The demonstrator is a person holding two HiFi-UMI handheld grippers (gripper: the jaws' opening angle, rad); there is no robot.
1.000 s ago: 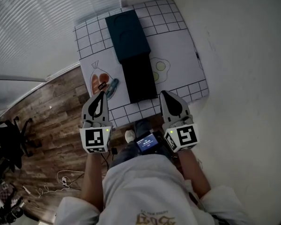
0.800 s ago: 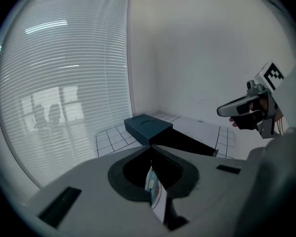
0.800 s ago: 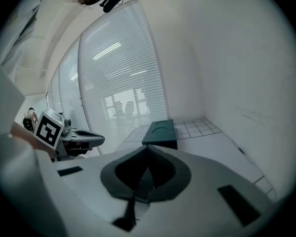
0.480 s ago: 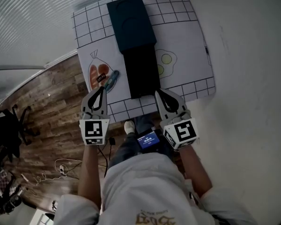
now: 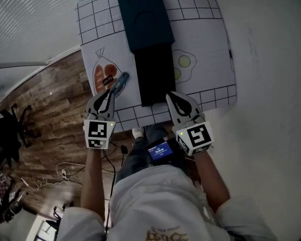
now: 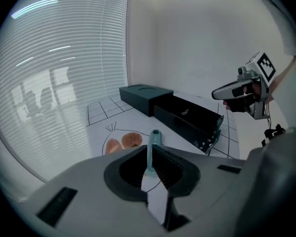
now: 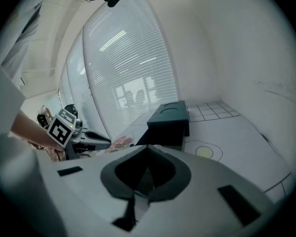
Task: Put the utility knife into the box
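Left of the box (image 5: 153, 79), the utility knife (image 5: 119, 84) is lying slanted toward it; the left gripper (image 5: 109, 97) is opening empty, and the right gripper (image 5: 172, 98) is pressing its jaws together.

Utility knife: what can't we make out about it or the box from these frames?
- utility knife blade, out or retracted: too small in the head view; in the left gripper view the left gripper's opening jaws, nothing between them, cover its near end.
- black tray inside: plain dark in the head view; low side-on angle in the left gripper view.
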